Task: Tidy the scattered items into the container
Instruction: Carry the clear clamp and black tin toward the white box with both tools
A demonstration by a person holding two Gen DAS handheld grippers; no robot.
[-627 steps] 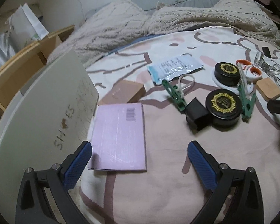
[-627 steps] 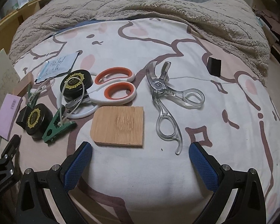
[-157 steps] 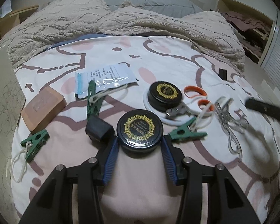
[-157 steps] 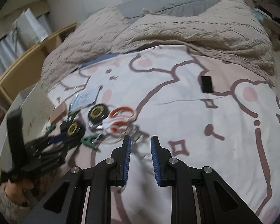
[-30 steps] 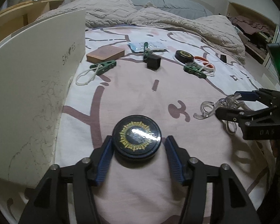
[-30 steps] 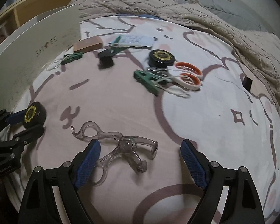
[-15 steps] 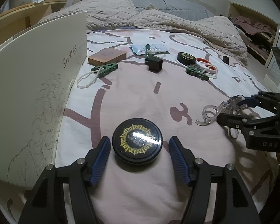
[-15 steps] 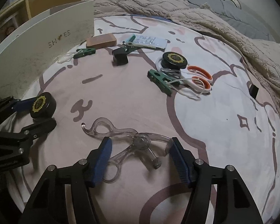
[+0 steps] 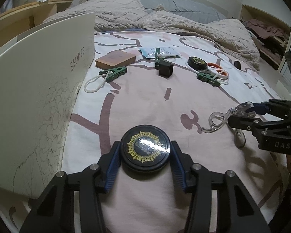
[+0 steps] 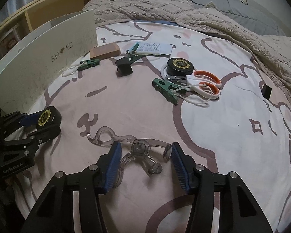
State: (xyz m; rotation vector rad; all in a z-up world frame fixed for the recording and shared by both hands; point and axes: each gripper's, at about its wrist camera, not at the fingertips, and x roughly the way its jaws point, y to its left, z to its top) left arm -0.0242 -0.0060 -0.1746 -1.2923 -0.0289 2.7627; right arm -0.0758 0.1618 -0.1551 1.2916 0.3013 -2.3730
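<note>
A round black tin with a gold emblem lies on the pink bedspread, and my left gripper is shut on it, one blue pad against each side. The white shoe box stands just to its left. From the right wrist view, clear plastic scissors lie splayed between the pads of my right gripper. Its jaws are closing, and the pads touch a handle on one side and a blade end on the other. That view also has the left gripper with the tin at the left.
Farther up the bed lie a wooden block, green clips with white cords, a small black box, a second black tin, orange-handled scissors and a sachet. A beige blanket is bunched at the head.
My left jaws opened slightly, then closed onto the black tin. My right jaws narrowed from wide apart to touching the clear scissors, pushing a blade end inward. Neither hand shifted.
</note>
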